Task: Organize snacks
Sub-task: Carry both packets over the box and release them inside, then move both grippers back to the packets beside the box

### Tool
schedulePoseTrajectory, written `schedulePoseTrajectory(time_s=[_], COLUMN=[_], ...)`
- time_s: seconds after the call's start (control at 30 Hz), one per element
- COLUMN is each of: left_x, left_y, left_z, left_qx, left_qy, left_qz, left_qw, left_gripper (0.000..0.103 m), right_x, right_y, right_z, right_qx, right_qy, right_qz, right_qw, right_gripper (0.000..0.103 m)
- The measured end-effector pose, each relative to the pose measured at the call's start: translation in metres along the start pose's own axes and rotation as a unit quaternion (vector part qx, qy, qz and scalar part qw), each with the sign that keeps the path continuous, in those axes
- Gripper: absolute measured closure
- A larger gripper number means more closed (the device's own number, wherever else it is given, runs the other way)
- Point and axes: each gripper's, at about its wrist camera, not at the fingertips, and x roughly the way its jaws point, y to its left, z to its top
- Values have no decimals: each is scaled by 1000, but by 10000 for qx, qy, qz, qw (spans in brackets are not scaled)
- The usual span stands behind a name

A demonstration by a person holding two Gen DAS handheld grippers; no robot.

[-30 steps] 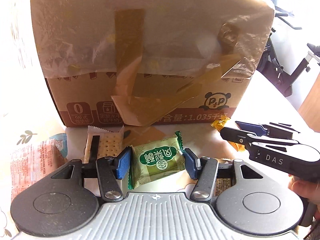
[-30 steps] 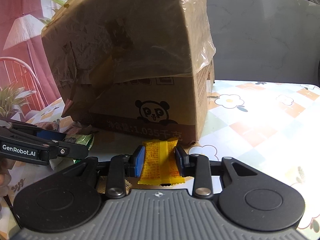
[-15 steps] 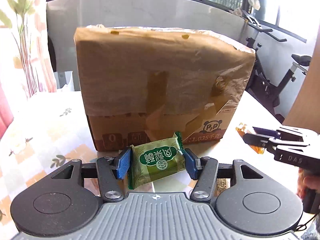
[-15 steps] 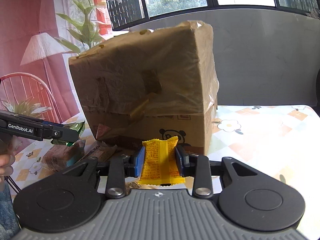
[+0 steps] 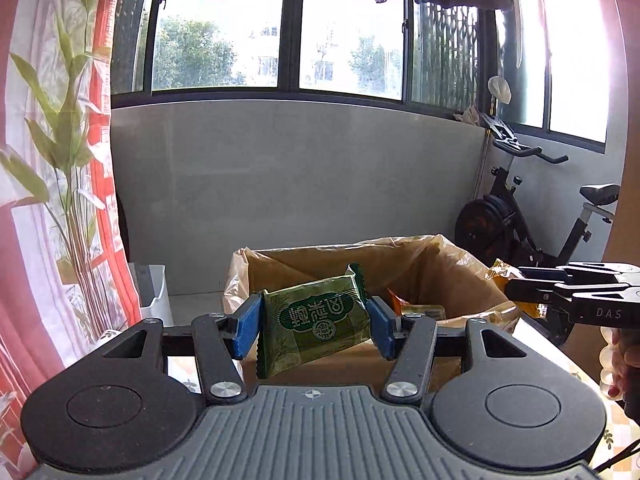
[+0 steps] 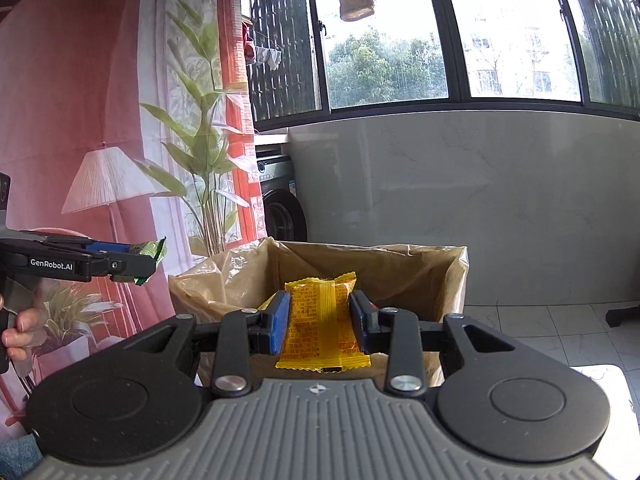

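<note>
My left gripper (image 5: 314,326) is shut on a green snack packet (image 5: 320,322), held tilted in the air level with the near rim of the cardboard box (image 5: 420,264). The box stands with its top unsealed and has a clear plastic liner; an orange packet (image 5: 400,303) lies inside. My right gripper (image 6: 320,322) is shut on a yellow snack packet (image 6: 322,320), also at the box (image 6: 400,268) rim. In the left wrist view the right gripper (image 5: 516,286) enters from the right with the yellow packet (image 5: 498,270). From the left of the right wrist view comes the left gripper (image 6: 140,258) with the green packet (image 6: 150,250).
A low grey wall (image 5: 280,192) and windows stand behind the box. An exercise bike (image 5: 520,216) is at the right, a curtain with a plant (image 5: 60,152) at the left. A washing machine (image 6: 282,204) stands behind the plant. A hand (image 6: 20,326) grips the left tool.
Both grippers have risen with their packets from table level in front of the box to the height of its rim. The box interior has come into view; the table snacks have dropped out of sight.
</note>
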Motion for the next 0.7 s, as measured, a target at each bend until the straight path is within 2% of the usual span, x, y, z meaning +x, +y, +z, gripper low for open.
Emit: schedulePoseTrajectory(time_s=[0.1,0.27,0.33,0.4,0.53,0.6,0.63,0.7], left_x=[26,84,106,119,120,110,106,93], left_y=[-4,-12,-13,-7,6,16,17,20], left_z=[14,21,20,14,7,3,3,5], left_qx=[-55,-89,-77,-165,-407,-431,-370,-210], left_qy=[-21,341,584,665,638,582,543,417], left_qz=[11,112,88,36,-46,-172,-197,-154], left_qw=[10000,9993,9982,9976,9971,9972,9976,9988], left_gripper=[44,43,43,43,37,32,30,30], right_x=[26,70,80,92,110,110,106,100], right_y=[-1,0,-1,2,14,18,21,25], right_z=[10,9,6,4,3,4,5,5], right_qx=[-28,37,134,44,-206,-189,-201,-238], right_qy=[145,475,515,585,863,835,755,656], right_qz=[-246,-565,-600,-509,-515,-457,-398,-412], right_qw=[9996,9973,9968,9970,9947,9953,9961,9967], right_gripper=[68,68,68,68,64,60,51,48])
